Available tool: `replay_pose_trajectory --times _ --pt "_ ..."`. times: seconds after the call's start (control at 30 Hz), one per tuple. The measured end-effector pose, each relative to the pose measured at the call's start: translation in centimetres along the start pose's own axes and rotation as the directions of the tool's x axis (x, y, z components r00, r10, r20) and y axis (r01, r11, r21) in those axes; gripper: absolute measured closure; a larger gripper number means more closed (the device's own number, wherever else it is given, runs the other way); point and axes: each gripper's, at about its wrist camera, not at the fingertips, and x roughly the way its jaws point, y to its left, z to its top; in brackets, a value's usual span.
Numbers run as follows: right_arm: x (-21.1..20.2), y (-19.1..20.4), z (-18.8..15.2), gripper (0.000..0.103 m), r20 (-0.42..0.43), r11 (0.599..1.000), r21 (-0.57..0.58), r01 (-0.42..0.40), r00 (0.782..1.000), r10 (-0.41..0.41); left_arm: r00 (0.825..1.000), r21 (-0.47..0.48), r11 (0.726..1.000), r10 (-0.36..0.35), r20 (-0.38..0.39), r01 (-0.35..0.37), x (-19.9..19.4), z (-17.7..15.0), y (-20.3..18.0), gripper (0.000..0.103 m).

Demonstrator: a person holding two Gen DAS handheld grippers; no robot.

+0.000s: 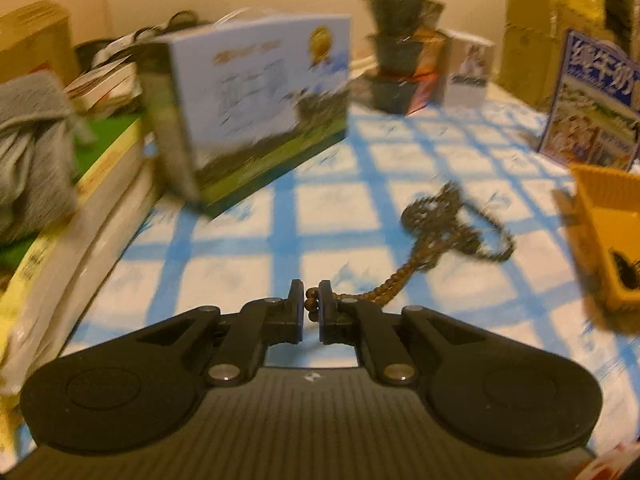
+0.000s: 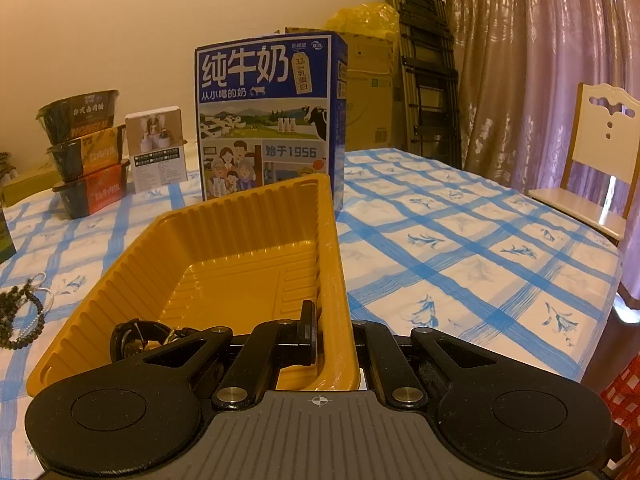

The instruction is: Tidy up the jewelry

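Left view: blurred throughout — print on the blue-and-green box (image 1: 260,100) is unreadable.
Yellow tray (image 1: 608,236): cut by the left view's right edge.
Right tool (image 2: 334,332): right finger hidden behind the tray wall.
Dark item (image 2: 136,338): partly hidden — identity unclear.

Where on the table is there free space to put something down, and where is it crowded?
Free: the checked tablecloth right of the yellow tray and milk carton, toward the chair. Crowded: the far left, with stacked bowls, and the bead strands left of the tray.
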Motion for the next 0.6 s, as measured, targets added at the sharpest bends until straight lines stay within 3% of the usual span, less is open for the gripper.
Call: replay_pose_trajectory --times 0.1,0.27,0.5,0.6 --pt "0.0 0.0 0.0 0.098 0.0 1.0 0.0 -0.001 1.0 0.001 0.998 -0.021 0.999 0.04 -0.042 -0.041 0.1 -1.1 1.1 0.097" --pt "0.0 0.0 0.0 0.098 0.0 1.0 0.001 0.0 1.0 0.0 0.994 -0.02 0.995 0.095 -0.05 -0.096 -0.4 -2.0 2.0 0.097" --pt "0.0 0.0 0.0 0.098 -0.001 1.0 0.0 -0.001 1.0 0.001 0.993 0.051 0.998 -0.039 -0.116 0.045 -0.4 -2.8 0.2 0.093" --pt "0.0 0.0 0.0 0.098 -0.001 1.0 0.0 0.0 1.0 0.0 0.992 0.062 0.995 -0.069 -0.105 0.076 -0.3 -3.0 -1.0 0.093"
